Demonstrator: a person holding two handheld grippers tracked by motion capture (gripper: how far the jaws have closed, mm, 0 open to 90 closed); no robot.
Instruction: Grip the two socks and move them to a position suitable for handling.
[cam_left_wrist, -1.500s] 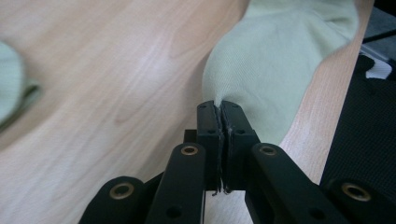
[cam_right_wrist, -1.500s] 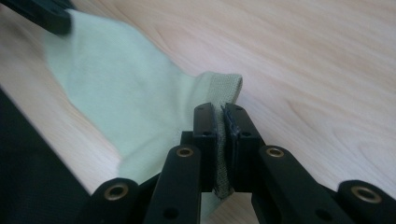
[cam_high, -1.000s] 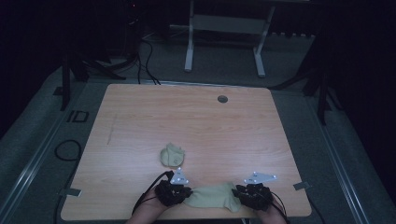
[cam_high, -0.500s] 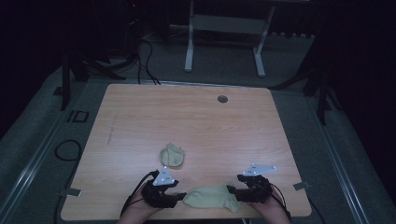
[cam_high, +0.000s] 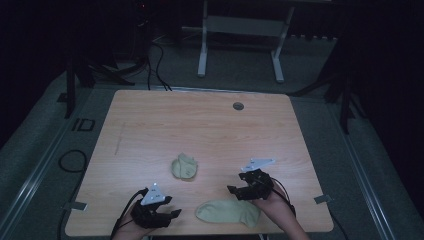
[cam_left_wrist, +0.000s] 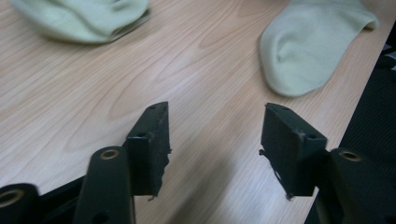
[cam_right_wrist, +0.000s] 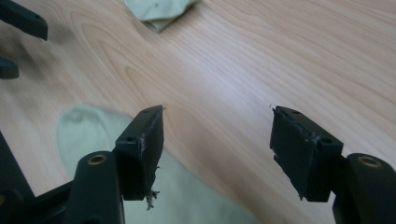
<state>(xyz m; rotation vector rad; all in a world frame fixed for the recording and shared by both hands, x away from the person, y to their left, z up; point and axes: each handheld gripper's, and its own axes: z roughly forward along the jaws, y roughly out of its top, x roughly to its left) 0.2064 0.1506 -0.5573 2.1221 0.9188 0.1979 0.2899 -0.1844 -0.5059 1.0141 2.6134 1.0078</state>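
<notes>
**Sock released, both grippers clear**

The flat sock (cam_high: 228, 212) lies at the near edge of the table (cam_high: 210, 125), between my two grippers and touching neither. The folded sock (cam_high: 184, 166) sits farther in, slightly left of centre, well apart from the flat one.

My left gripper (cam_high: 172, 214) is near-left of the flat sock. Its jaws have just been opening and now stand apart, with bare wood between them. In the left gripper view the flat sock (cam_left_wrist: 313, 44) lies ahead and to the right, past the fingertips.

My right gripper (cam_high: 232, 189) is just above the sock's far-right end. Its jaws have likewise just been opening and stand apart, gripping nothing; in the right gripper view the left pad (cam_right_wrist: 142, 151) hangs over the sock (cam_right_wrist: 93, 140).

Risks, as I judge them:
- Frayed pad edges may snag the knit and drag the sock out of shape.
- The sock lies close to the near edge; a sweep toward me could push it off.
</notes>
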